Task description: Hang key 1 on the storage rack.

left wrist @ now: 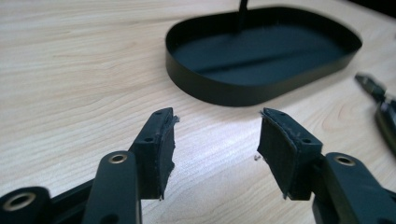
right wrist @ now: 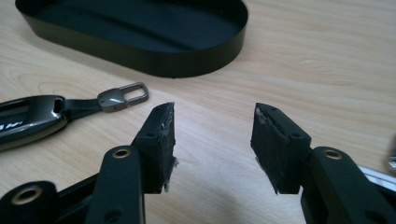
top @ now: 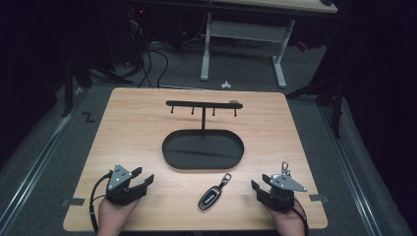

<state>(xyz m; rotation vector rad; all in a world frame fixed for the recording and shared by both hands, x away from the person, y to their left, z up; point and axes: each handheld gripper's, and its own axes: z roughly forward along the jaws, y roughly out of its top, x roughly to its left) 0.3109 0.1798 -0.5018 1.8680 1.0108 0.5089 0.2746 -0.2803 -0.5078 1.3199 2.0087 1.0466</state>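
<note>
The black oval tray (top: 203, 150) holds just its hook stand's post (top: 203, 115). Near the table's (top: 128, 123) front edge, a car key fob (top: 210, 196) lies between the left gripper (top: 143, 180) and right gripper (top: 260, 184), fingers spread, nothing pinched.

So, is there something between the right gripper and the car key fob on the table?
No, nothing visible. Only bare table lies between the open right gripper and the car key fob, which lies flat in front of the black oval tray.

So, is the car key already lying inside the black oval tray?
No, the car key lies on the bare wooden table, in front of the black oval tray and apart from its rim.
</note>
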